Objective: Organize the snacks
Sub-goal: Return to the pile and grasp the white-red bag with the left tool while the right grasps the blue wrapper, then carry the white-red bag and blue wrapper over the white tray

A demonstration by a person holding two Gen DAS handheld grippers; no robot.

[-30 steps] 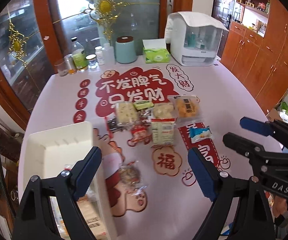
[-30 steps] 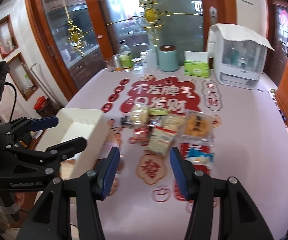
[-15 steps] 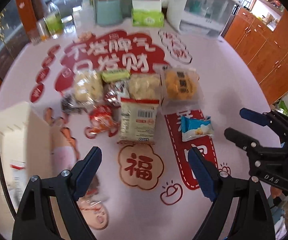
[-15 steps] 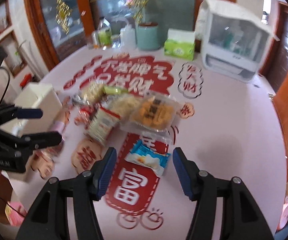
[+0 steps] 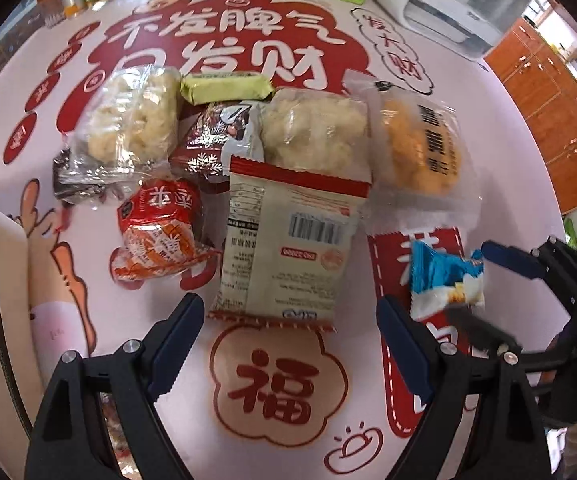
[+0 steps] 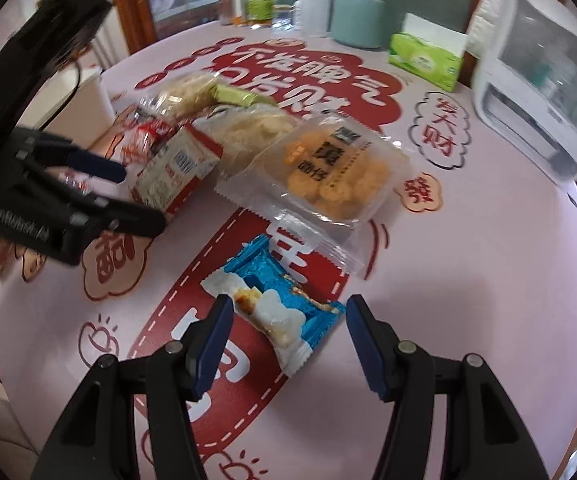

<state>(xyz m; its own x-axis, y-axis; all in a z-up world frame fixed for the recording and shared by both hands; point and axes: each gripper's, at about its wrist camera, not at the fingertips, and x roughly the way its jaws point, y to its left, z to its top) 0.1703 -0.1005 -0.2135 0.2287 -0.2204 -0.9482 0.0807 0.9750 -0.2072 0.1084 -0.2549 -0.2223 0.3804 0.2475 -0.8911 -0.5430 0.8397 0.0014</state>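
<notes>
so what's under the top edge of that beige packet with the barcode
The beige packet overlaps the clear pale puffed-snack bag and the dark red wrapper. Anything else beneath it is covered.

Legible text: counter cover print only.
Counter cover (image 5: 488, 128) reads 不发脾气只发财; cloud badge (image 5: 278, 384) reads 福; oval (image 6: 442, 128) reads 发大财. Snack packet print blurred.

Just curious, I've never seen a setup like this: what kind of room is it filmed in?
Most likely a home dining room. A round table with a festive red-printed cover holds snack packets, a green tissue box and a white countertop appliance, and wooden cabinets line the wall.
</notes>
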